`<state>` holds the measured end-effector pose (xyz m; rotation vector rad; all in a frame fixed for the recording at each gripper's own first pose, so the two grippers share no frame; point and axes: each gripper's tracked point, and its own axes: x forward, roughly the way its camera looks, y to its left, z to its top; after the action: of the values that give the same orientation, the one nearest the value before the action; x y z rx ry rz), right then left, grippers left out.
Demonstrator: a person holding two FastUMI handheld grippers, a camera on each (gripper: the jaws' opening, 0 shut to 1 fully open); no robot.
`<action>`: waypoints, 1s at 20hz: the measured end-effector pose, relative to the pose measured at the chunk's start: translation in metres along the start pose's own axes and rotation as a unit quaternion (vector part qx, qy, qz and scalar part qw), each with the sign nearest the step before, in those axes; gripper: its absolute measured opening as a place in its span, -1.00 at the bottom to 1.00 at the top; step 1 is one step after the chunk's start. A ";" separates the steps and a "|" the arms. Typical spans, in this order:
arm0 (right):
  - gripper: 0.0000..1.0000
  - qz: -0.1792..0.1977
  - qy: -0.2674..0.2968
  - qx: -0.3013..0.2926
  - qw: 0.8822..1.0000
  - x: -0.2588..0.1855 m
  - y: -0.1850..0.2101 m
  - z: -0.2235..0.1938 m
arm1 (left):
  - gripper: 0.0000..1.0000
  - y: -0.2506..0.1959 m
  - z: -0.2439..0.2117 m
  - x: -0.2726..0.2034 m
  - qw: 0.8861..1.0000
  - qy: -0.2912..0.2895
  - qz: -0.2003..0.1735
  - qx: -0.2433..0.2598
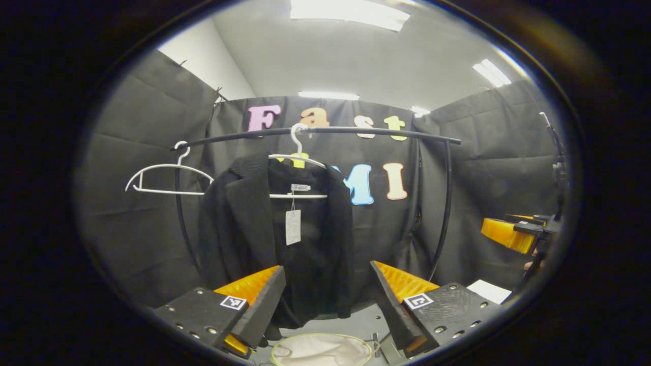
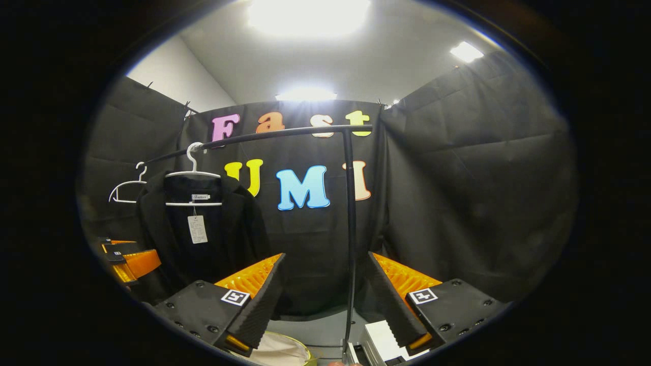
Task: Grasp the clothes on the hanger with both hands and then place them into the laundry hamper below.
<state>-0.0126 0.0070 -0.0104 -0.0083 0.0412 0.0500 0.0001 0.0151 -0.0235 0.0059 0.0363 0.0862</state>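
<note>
A black jacket (image 1: 274, 229) with a white tag hangs on a white hanger (image 1: 297, 157) from the black rail (image 1: 325, 131). In the left gripper view my left gripper (image 1: 328, 305) is open, a short way in front of the jacket's lower half, and the right gripper (image 1: 513, 234) shows at the far right. In the right gripper view the jacket (image 2: 203, 234) hangs at the left, and my right gripper (image 2: 325, 300) is open, facing the rack's upright post (image 2: 350, 229). The left gripper (image 2: 127, 262) shows at the left edge. The hamper's pale rim (image 1: 323, 351) (image 2: 279, 351) lies low between the fingers.
An empty white hanger (image 1: 168, 178) hangs left of the jacket on the same rail. The rack's curved side posts (image 1: 447, 203) frame the jacket. A white box (image 2: 381, 340) sits on the floor by the post's foot. Black cloth walls close in all round.
</note>
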 end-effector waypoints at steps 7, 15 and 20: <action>0.96 0.052 0.033 -0.001 0.998 -0.010 0.017 -0.006 | 0.90 0.034 -0.002 0.005 0.999 0.008 0.042 -0.014; 0.95 0.089 0.045 -0.020 0.995 0.020 0.040 -0.019 | 0.90 0.082 0.015 0.040 0.994 0.023 0.104 -0.026; 0.86 0.134 0.065 -0.001 0.989 0.059 0.062 -0.030 | 0.90 0.102 0.028 0.091 0.987 0.017 0.155 -0.033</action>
<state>0.0415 0.0713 -0.0436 -0.0075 0.1724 0.3182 0.0825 0.1244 0.0024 -0.0567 0.0675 0.3983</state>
